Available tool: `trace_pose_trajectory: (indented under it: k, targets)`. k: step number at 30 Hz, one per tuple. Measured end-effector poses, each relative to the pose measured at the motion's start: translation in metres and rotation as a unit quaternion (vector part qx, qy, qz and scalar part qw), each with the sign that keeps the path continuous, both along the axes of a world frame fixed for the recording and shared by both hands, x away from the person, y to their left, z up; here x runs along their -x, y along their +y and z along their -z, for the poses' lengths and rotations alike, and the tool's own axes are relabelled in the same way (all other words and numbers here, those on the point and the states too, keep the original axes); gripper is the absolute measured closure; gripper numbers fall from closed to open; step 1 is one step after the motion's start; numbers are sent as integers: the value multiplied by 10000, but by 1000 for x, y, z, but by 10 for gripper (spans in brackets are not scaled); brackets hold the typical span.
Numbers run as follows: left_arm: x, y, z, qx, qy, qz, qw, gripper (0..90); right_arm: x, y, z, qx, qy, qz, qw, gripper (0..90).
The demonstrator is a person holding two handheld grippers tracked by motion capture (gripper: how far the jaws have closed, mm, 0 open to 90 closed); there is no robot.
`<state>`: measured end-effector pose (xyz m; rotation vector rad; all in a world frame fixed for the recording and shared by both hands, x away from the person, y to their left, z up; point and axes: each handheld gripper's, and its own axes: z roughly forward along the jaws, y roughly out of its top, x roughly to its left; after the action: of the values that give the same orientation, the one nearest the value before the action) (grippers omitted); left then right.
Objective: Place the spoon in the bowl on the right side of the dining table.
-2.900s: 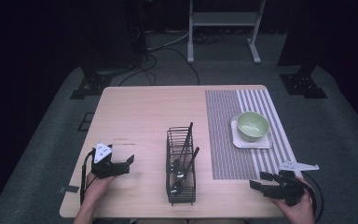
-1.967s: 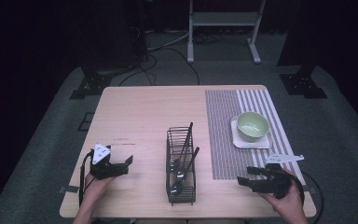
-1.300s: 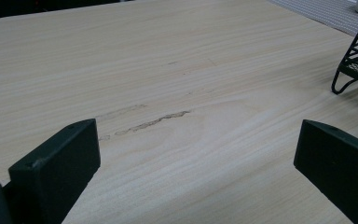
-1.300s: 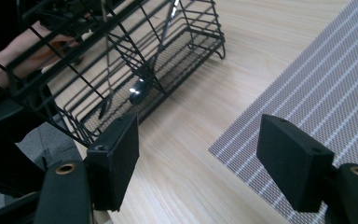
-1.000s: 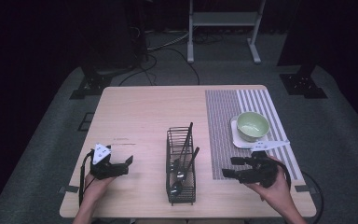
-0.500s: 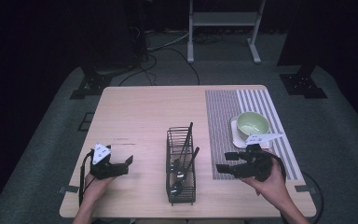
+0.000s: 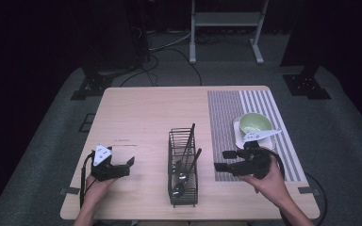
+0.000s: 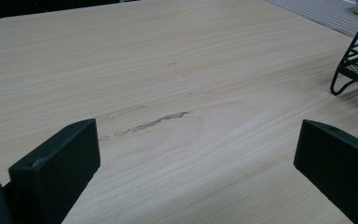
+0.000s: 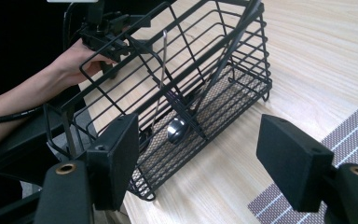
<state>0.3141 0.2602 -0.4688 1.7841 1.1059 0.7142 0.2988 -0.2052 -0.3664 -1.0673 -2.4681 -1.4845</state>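
A black wire basket stands at the table's front middle with several utensils in it, their dark handles leaning up and back. In the right gripper view the basket holds a metal spoon and dark-handled pieces. My right gripper is open, just right of the basket and pointing at it, with nothing between its jaws. At the front left my left gripper rests open over bare wood, apart from the basket.
A striped grey placemat covers the table's right side. A green bowl sits on a white square plate on it, just behind my right hand. The basket's foot edges the left gripper view.
My right gripper has travelled from the table's front right corner leftward across the placemat to the basket's right side. The left gripper has stayed put.
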Motion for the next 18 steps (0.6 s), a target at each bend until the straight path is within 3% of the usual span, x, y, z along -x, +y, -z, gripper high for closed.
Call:
trace_pose_trajectory:
  k: [18]
  targets:
    - [0, 0, 0, -13, -3, 18, 10000, 0, -12, 23, -10, 9, -43, -208, 9998, 300]
